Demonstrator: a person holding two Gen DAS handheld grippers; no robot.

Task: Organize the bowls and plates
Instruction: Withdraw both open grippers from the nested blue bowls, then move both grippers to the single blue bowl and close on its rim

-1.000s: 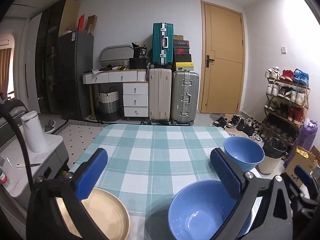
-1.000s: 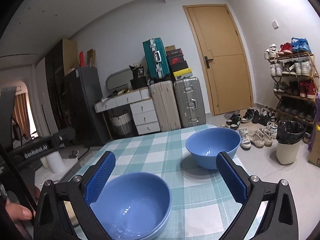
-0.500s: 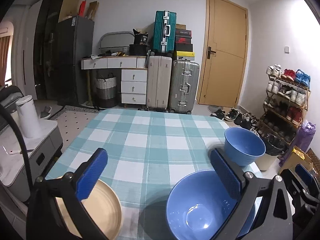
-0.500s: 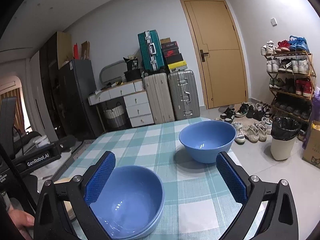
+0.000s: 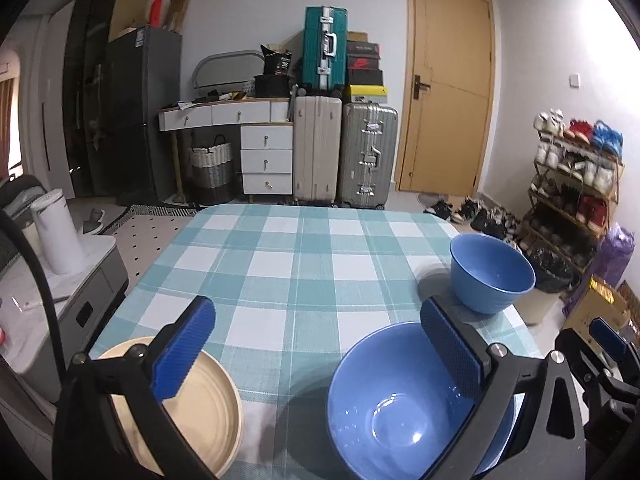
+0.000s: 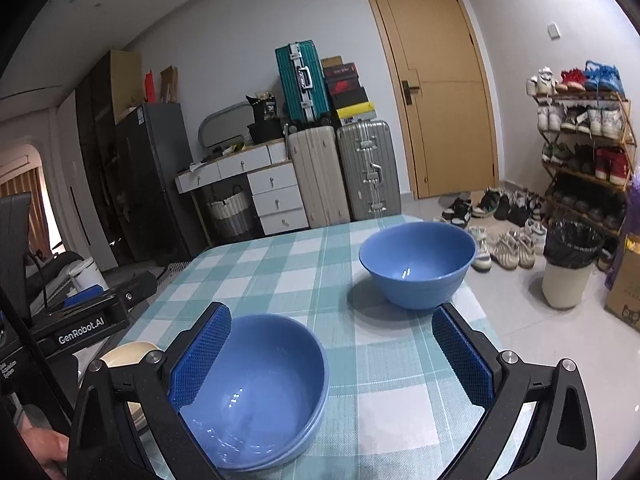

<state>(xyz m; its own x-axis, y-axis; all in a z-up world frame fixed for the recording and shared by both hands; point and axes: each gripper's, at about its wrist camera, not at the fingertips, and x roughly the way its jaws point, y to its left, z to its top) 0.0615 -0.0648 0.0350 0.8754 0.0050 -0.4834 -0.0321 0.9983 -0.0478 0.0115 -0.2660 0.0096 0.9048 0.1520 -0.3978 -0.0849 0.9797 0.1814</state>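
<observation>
On the checked table, left to right: beige plate, near blue bowl, far blue bowl. Both look rigid, glossy, probably slippery; grip at rim. Left tongs and right tongs gape, empty.

Left gripper gapes wide over the checked tablecloth, beige plate left of the near blue bowl, far blue bowl beyond it.
</observation>
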